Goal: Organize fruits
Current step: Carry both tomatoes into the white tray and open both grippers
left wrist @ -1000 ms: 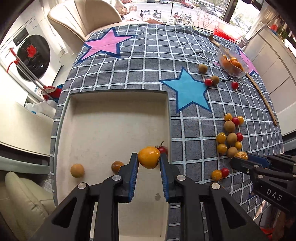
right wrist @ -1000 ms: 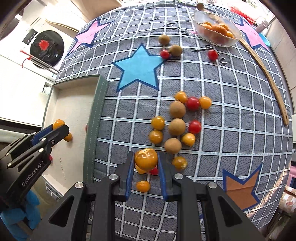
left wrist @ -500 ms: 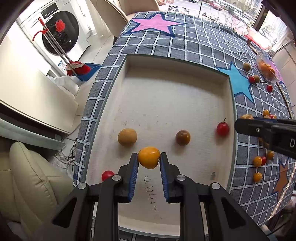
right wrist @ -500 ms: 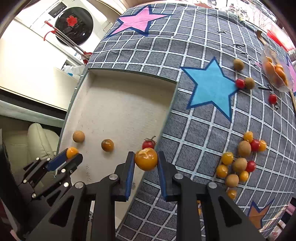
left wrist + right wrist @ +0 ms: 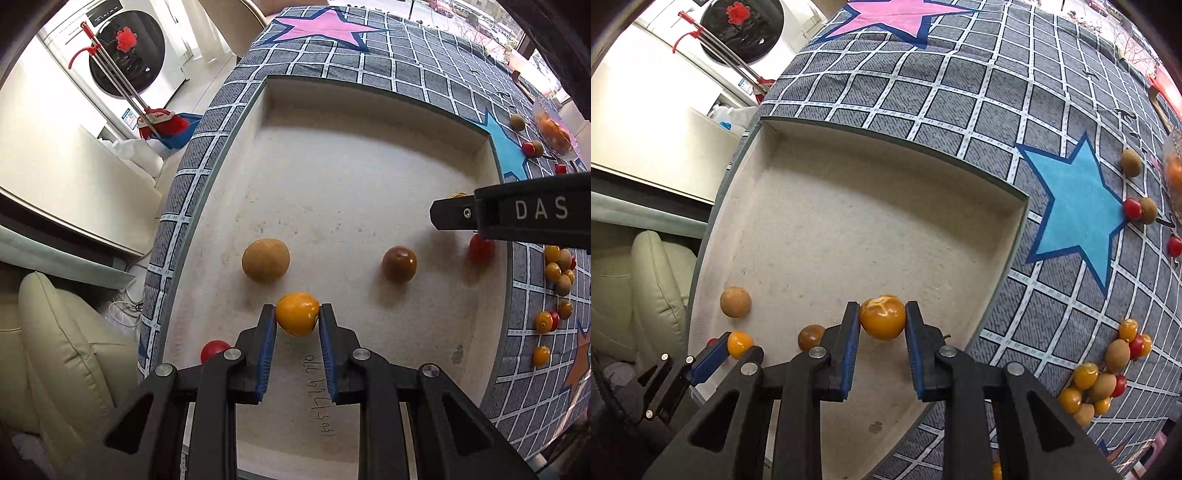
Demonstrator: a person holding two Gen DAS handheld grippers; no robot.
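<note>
My left gripper (image 5: pixel 297 314) is shut on an orange fruit (image 5: pixel 297 318) low over the near part of the beige tray (image 5: pixel 369 110). A tan round fruit (image 5: pixel 265 260), a brown fruit (image 5: pixel 399 264) and two red tomatoes (image 5: pixel 480 249) (image 5: pixel 214 350) lie in the tray. My right gripper (image 5: pixel 882 317) is shut on another orange fruit (image 5: pixel 882 320) above the tray's (image 5: pixel 886 136) right part. It shows as a black arm (image 5: pixel 517 214) in the left wrist view. The left gripper (image 5: pixel 733 345) shows low left in the right wrist view.
A heap of orange, tan and red fruits (image 5: pixel 1104 373) lies on the checked cloth (image 5: pixel 960 92) right of the tray. More fruits (image 5: pixel 1137 206) lie beyond the blue star. A clear bowl of orange fruit (image 5: pixel 554 127) stands far right. A cream sofa (image 5: pixel 66 350) is left of the table.
Both grippers have moved left and lower over the tray, each still holding its orange fruit. The tray fruits now look nearer.
</note>
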